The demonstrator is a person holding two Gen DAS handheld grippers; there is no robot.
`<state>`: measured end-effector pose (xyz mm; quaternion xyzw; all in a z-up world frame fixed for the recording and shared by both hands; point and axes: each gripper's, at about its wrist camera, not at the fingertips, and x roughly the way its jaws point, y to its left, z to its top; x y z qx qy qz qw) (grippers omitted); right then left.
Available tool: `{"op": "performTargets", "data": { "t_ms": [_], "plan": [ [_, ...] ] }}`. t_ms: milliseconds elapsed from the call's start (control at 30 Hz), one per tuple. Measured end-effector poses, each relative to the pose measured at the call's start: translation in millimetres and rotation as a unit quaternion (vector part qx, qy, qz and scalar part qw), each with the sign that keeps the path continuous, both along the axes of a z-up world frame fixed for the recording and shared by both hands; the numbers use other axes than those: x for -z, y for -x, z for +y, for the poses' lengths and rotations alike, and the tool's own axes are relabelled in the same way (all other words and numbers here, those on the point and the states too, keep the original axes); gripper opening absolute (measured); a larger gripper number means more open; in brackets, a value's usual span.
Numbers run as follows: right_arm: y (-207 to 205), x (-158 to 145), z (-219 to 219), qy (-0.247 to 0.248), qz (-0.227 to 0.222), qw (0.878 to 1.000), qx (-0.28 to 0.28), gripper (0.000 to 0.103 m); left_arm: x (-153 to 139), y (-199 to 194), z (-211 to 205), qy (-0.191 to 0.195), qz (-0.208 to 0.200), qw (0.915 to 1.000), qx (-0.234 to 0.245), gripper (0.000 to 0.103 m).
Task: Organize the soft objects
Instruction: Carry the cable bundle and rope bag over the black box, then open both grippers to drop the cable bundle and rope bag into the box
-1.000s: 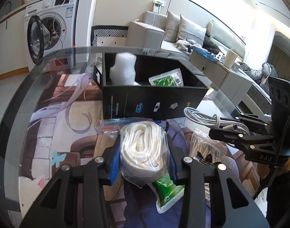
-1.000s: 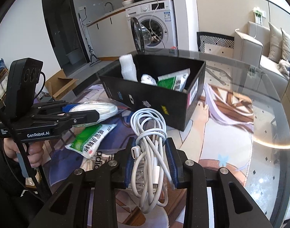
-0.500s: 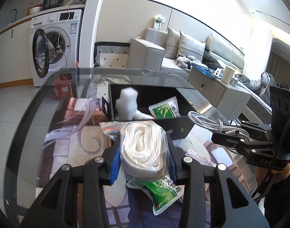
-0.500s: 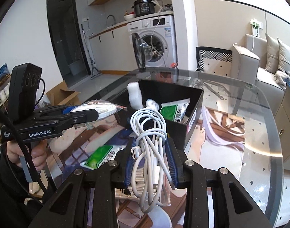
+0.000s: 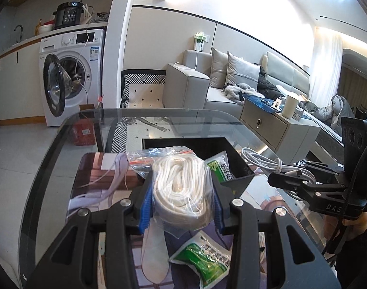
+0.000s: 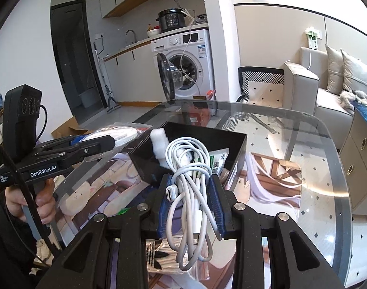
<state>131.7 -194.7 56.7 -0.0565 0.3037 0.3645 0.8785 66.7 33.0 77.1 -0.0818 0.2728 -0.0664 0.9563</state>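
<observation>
My left gripper (image 5: 181, 193) is shut on a clear bag of coiled white rope (image 5: 181, 183) and holds it raised, near the front edge of the open black box (image 5: 241, 168). My right gripper (image 6: 190, 190) is shut on a bundle of white charging cable (image 6: 188, 168) and holds it raised over the box (image 6: 238, 144). In the box are a white bubble-wrap roll (image 6: 160, 142) and a green-and-white packet (image 6: 218, 160). The right gripper and the cable also show in the left wrist view (image 5: 274, 163); the left gripper and its bag show in the right wrist view (image 6: 120, 136).
The glass table (image 6: 303, 168) lies over a patterned rug. A green packet (image 5: 205, 262) lies on the table below my left gripper. A clear bag of white cords (image 6: 164, 257) lies under my right gripper. A washing machine (image 5: 70, 77) and a sofa (image 5: 231, 84) stand beyond the table.
Both grippers have risen with their loads and moved toward the box. The box now sits lower in both views, partly hidden behind the rope bag and the cable.
</observation>
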Motion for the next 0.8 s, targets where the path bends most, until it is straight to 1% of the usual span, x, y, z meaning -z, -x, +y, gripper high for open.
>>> {"op": "performTargets", "data": {
  "t_ms": [167, 367, 800],
  "plan": [
    [-9.2, 0.0, 4.6, -0.001, 0.002, 1.0, 0.009, 0.031, -1.3, -4.6, 6.9, -0.006, -0.009, 0.9999, -0.01, 0.039],
    [-22.0, 2.8, 13.8, 0.003, 0.005, 1.0, 0.01, 0.031, 0.0, -12.4, 17.0, -0.008, -0.01, 0.9996, -0.026, 0.04],
    [-50.9, 10.4, 27.3, 0.004, 0.019, 1.0, 0.01, 0.031, 14.8, -38.1, 18.5, -0.008, 0.006, 0.9995, -0.031, 0.04]
  ]
}}
